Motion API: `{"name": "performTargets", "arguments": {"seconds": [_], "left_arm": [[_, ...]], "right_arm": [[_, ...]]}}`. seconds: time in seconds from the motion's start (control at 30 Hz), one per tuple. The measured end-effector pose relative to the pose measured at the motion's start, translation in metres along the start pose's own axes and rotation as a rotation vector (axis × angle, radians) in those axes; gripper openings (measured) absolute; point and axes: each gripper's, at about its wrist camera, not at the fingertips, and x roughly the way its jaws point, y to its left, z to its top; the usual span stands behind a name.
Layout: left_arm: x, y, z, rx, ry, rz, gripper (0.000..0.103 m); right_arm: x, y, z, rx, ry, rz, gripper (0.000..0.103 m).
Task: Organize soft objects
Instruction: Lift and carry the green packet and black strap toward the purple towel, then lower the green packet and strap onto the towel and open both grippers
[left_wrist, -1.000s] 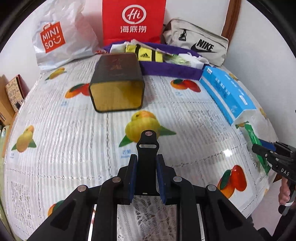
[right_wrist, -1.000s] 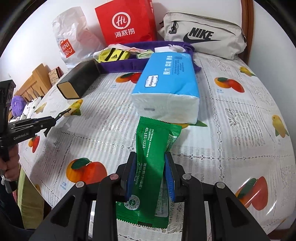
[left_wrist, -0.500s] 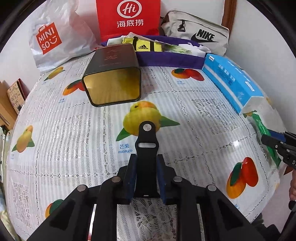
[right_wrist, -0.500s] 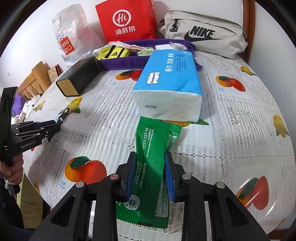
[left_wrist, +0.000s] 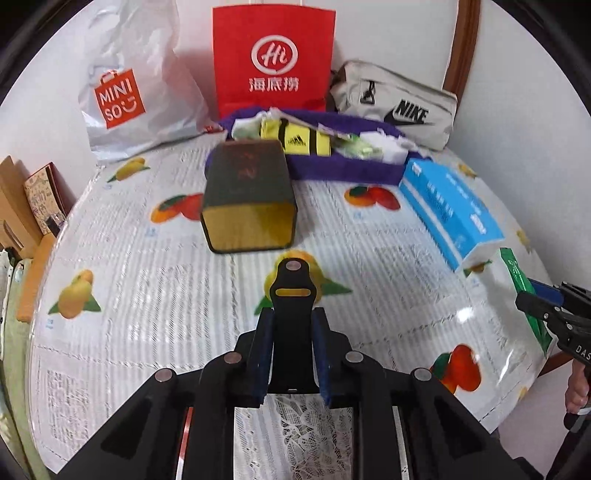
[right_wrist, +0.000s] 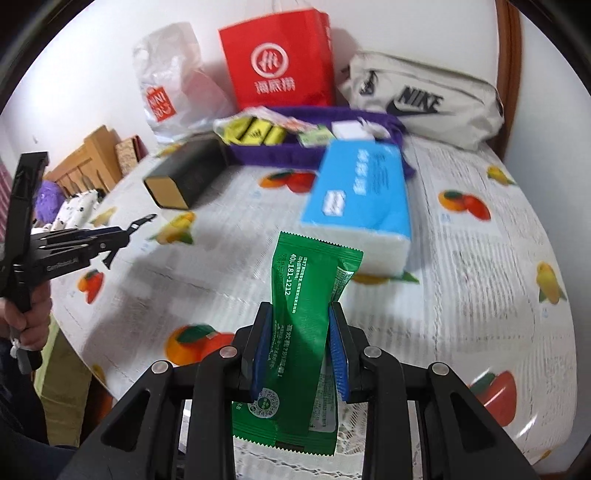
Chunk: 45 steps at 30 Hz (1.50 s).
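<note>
Your right gripper (right_wrist: 300, 354) had its jaws closed partway on a green packet (right_wrist: 295, 332), blue pads pressed to both sides, the packet standing up out of the grip above the table (right_wrist: 461, 258). Your left gripper (left_wrist: 291, 354) had its jaws nearly closed on a black strap piece (left_wrist: 292, 295) with a slot and a rivet at its tip, also lifted off the cloth.

At the back of the table sat a purple tray (left_wrist: 347, 170). In it you had yellow Adidas socks (left_wrist: 299, 140), pale green packets (left_wrist: 354, 147) and white tissue packs (left_wrist: 384, 146), all crowded together; exact count I could not tell.

In front of the tray lay a dark box (left_wrist: 247, 199) on its side, its gold end toward your left camera. To the right of it lay a blue tissue pack (right_wrist: 360, 195), flat, just past the green packet.

Behind the tray stood a red bag (left_wrist: 273, 59), a white Miniso bag (left_wrist: 136, 92) and a grey Nike pouch (left_wrist: 399, 107) against the wall. Contents of those three did not show.
</note>
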Motion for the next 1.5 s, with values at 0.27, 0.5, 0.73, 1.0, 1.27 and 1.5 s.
{"name": "performTargets", "arguments": {"seconds": [0.27, 0.5, 0.73, 1.0, 1.27, 1.5], "left_arm": [[-0.016, 0.007, 0.026, -0.013, -0.045, -0.006, 0.020], [-0.015, 0.013, 0.061, -0.017, -0.067, 0.000, 0.020], [-0.005, 0.022, 0.101, -0.029, -0.079, 0.005, 0.020], [0.023, 0.026, 0.152, -0.018, -0.073, -0.009, 0.020], [0.059, 0.021, 0.190, -0.001, -0.043, -0.030, 0.020], [0.091, 0.015, 0.219, 0.017, -0.018, -0.055, 0.020]], "right_arm": [[-0.014, 0.003, 0.032, -0.018, -0.053, 0.033, 0.030], [-0.007, -0.005, 0.069, -0.003, -0.062, 0.030, 0.030], [0.007, -0.016, 0.109, -0.002, -0.074, 0.022, 0.030], [0.037, -0.033, 0.167, -0.006, -0.089, 0.017, 0.030], [0.081, -0.050, 0.216, 0.016, -0.057, 0.040, 0.030], [0.120, -0.058, 0.240, 0.021, -0.021, 0.055, 0.030]]}}
